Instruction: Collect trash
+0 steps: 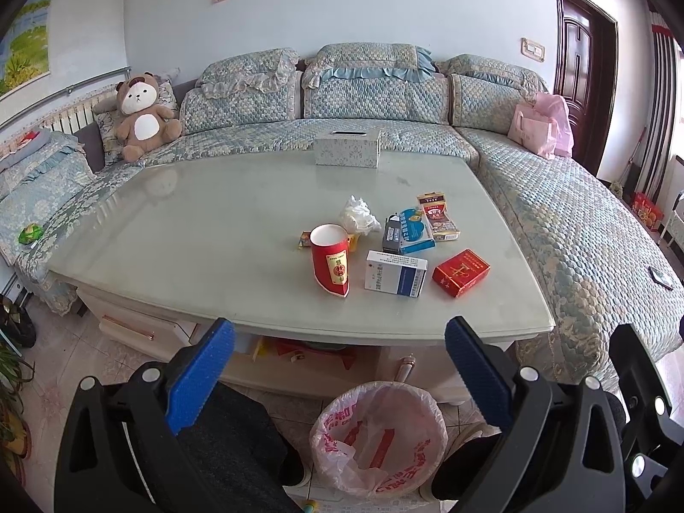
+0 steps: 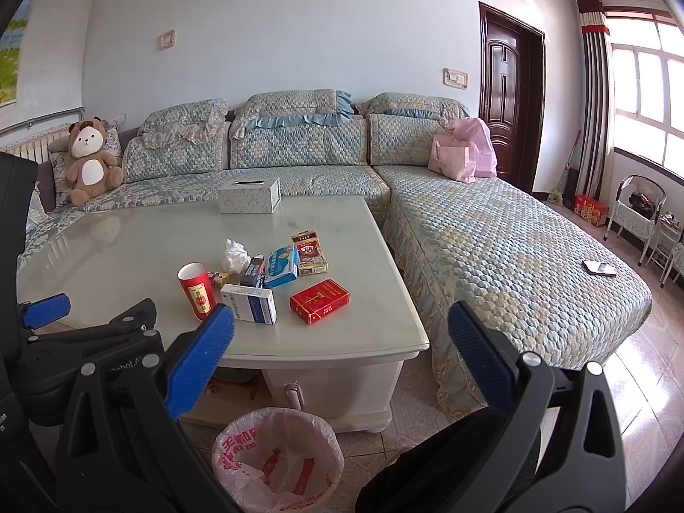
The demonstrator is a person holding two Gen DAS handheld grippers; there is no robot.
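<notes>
Trash lies on the pale coffee table (image 1: 192, 231): a red paper cup (image 1: 329, 258), a white-blue box (image 1: 395, 272), a red cigarette pack (image 1: 461, 272), a crumpled tissue (image 1: 359, 213), a blue box (image 1: 412, 228) and another pack (image 1: 438, 216). A bin lined with a pink bag (image 1: 378, 438) stands on the floor before the table. My left gripper (image 1: 340, 367) is open and empty, above the bin. My right gripper (image 2: 342, 355) is open and empty, off the table's front right corner. The cup (image 2: 197, 290), red pack (image 2: 318, 300) and bin (image 2: 278, 459) also show in the right wrist view.
A tissue box (image 1: 347, 148) stands at the table's far edge. A quilted corner sofa (image 1: 555, 222) wraps the table, with a teddy bear (image 1: 143, 115) and pink bags (image 1: 541, 128) on it. A dark door (image 2: 508, 98) and chairs (image 2: 641, 209) are at the right.
</notes>
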